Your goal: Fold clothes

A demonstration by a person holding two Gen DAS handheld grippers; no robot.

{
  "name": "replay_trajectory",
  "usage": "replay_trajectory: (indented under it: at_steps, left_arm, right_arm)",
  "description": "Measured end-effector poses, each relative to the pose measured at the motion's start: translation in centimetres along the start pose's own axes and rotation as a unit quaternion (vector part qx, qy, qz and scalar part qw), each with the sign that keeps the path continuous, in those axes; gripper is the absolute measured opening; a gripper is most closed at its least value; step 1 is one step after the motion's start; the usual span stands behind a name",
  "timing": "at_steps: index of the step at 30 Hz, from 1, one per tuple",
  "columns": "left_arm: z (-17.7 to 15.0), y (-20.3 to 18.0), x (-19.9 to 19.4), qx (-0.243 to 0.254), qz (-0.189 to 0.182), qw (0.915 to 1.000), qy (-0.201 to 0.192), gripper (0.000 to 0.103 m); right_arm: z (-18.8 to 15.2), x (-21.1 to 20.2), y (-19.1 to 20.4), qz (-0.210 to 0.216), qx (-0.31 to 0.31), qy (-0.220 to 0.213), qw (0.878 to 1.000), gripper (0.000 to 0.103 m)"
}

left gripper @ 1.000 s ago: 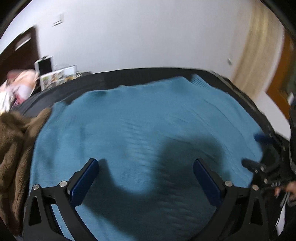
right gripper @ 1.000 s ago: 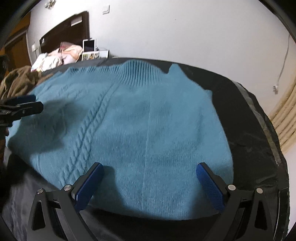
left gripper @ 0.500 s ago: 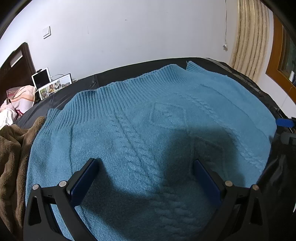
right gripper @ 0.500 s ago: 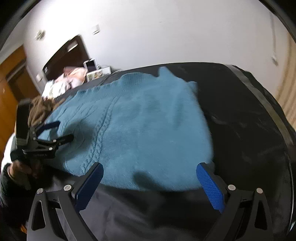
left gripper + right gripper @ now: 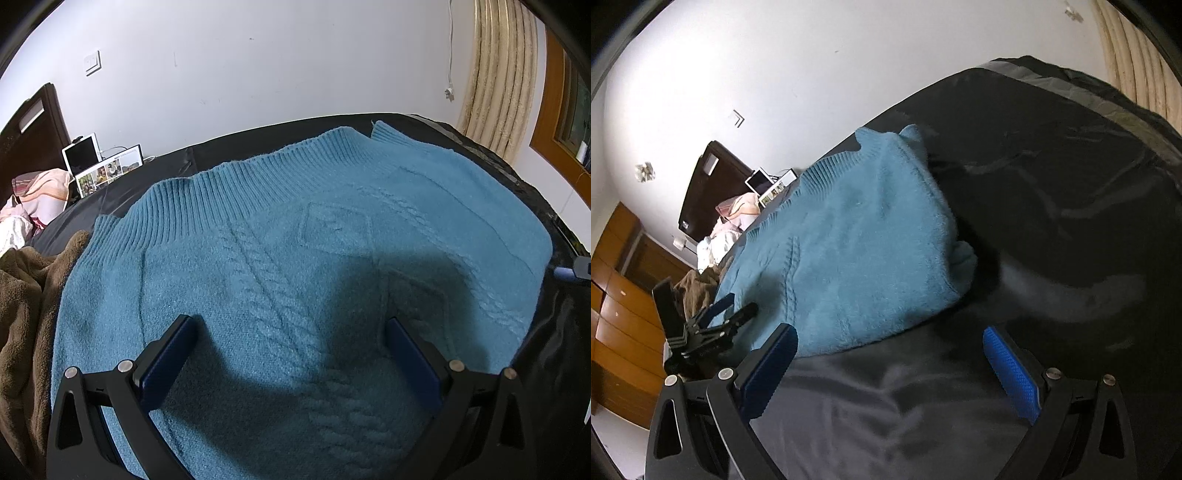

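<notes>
A folded blue cable-knit sweater (image 5: pixel 314 266) lies flat on a black-covered surface (image 5: pixel 1052 192), its ribbed hem toward the far wall. My left gripper (image 5: pixel 291 328) hovers open over the sweater's near half, nothing between its fingers. In the right wrist view the same sweater (image 5: pixel 857 243) sits ahead and left. My right gripper (image 5: pixel 897 343) is open over bare black cloth just off the sweater's near edge, tilted to the side. The left gripper (image 5: pixel 733 306) shows there at the sweater's left end. One tip of the right gripper (image 5: pixel 574 269) peeks in at the left view's right edge.
A brown fleece garment (image 5: pixel 22 302) is heaped against the sweater's left side. Pink bedding (image 5: pixel 33 195), a tablet (image 5: pixel 82 158) and a photo frame (image 5: pixel 109 173) stand at the back left by a dark headboard. Beige curtains (image 5: pixel 495 70) hang right; wooden cabinets (image 5: pixel 617 295) stand left.
My right gripper pulled back off the sweater, swung right and rolled, now over bare black cloth. My left gripper's view steadied over the sweater, both staying open.
</notes>
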State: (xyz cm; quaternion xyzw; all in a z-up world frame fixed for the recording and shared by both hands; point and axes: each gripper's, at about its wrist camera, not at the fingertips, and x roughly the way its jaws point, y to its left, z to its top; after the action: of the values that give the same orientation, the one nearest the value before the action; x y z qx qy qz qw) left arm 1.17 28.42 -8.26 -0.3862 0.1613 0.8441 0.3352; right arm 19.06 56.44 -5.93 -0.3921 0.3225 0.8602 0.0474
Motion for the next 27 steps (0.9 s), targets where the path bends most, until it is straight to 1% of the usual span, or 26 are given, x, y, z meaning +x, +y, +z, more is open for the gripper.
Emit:
replay_trajectory:
  at_steps: [6, 11, 17, 22, 24, 26, 27]
  left_arm:
    - [0.0, 0.0, 0.0, 0.002, -0.001, 1.0, 0.0, 0.102]
    - [-0.1, -0.1, 0.0, 0.003, 0.002, 1.0, -0.002, 0.102]
    - [-0.2, -0.2, -0.1, 0.003, 0.002, 1.0, -0.003, 0.102]
    - [-0.2, -0.5, -0.1, 0.004, 0.005, 1.0, -0.002, 0.102]
    - [-0.2, -0.7, 0.0, 0.004, 0.006, 1.0, -0.001, 0.102]
    - [-0.2, -0.9, 0.0, 0.004, 0.007, 1.0, -0.001, 0.102]
    - [-0.2, -1.0, 0.0, 0.004, 0.007, 1.0, 0.0, 0.102]
  right_arm:
    - [0.8, 1.7, 0.8, -0.016, -0.007, -0.008, 1.0, 0.102]
    - [1.5, 2.9, 1.3, -0.002, -0.013, -0.015, 1.0, 0.102]
    - [2.7, 3.6, 0.9, 0.01, 0.016, -0.034, 0.999, 0.102]
    - [3.1, 3.7, 0.1, 0.025, 0.048, -0.059, 0.997, 0.101]
    - [3.0, 3.6, -0.4, 0.024, 0.059, -0.068, 0.996, 0.091]
    - [2.9, 3.5, -1.0, 0.023, 0.071, -0.076, 0.994, 0.061]
    - [2.8, 3.5, -1.4, 0.021, 0.078, -0.078, 0.994, 0.054]
